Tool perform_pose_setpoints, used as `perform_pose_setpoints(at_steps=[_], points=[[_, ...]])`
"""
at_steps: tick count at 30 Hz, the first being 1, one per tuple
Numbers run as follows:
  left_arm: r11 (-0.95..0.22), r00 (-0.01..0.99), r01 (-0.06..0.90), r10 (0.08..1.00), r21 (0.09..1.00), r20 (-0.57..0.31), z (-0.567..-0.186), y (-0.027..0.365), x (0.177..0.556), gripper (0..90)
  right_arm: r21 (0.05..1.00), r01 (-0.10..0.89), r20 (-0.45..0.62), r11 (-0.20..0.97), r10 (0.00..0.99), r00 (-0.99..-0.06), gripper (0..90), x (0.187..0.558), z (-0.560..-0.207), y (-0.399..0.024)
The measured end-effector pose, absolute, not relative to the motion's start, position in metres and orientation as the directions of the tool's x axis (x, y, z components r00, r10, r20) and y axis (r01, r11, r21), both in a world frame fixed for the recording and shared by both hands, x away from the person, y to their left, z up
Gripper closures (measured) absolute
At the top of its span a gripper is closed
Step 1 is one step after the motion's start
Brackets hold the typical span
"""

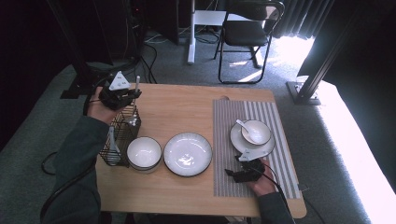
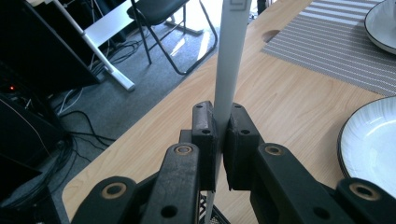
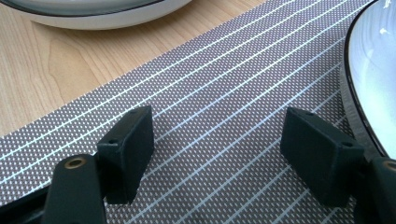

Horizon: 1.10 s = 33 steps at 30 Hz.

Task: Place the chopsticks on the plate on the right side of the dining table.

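My left gripper (image 1: 127,95) hovers over the table's far left corner, shut on a long white utensil handle (image 2: 229,70). The handle (image 1: 137,84) stands nearly upright between the pads, and its lower end runs down toward a black wire cutlery basket (image 1: 119,139). Other pale utensils stand in that basket. My right gripper (image 1: 236,173) rests low over the striped placemat (image 1: 233,116) near the front edge. Its jaws (image 3: 217,149) stand open with nothing between them, beside the rim of the plate (image 3: 369,70) on the mat.
A white bowl (image 1: 144,153) sits beside the basket, with a wide white plate (image 1: 187,153) to its right. On the placemat a plate (image 1: 239,141) carries a small bowl (image 1: 258,131) and a white spoon (image 1: 243,125). A folding chair (image 1: 247,32) stands beyond the table.
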<state>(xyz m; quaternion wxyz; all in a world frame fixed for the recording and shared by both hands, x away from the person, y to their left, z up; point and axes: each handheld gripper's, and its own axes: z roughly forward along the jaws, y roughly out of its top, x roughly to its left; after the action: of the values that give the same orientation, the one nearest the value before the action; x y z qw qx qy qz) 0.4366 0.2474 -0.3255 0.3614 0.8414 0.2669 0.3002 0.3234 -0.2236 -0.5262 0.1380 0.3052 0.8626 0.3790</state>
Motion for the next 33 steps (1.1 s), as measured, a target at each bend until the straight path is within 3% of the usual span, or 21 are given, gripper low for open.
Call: perform_pose_setpoints(at_steps=[10,33], points=[[-0.566,0.681,0.248,0.679,0.787,0.274,-0.324,0.252,0.439,84.8,0.738,0.422,-0.007,0.526,0.631,-0.776,25.2,0.323,-0.526,-0.224],[-0.579,0.665,0.234,0.681,0.781,0.306,-0.305,0.251,0.437,84.8,0.738,0.423,-0.006,0.526,0.632,-0.775,25.2,0.323,-0.526,-0.224]])
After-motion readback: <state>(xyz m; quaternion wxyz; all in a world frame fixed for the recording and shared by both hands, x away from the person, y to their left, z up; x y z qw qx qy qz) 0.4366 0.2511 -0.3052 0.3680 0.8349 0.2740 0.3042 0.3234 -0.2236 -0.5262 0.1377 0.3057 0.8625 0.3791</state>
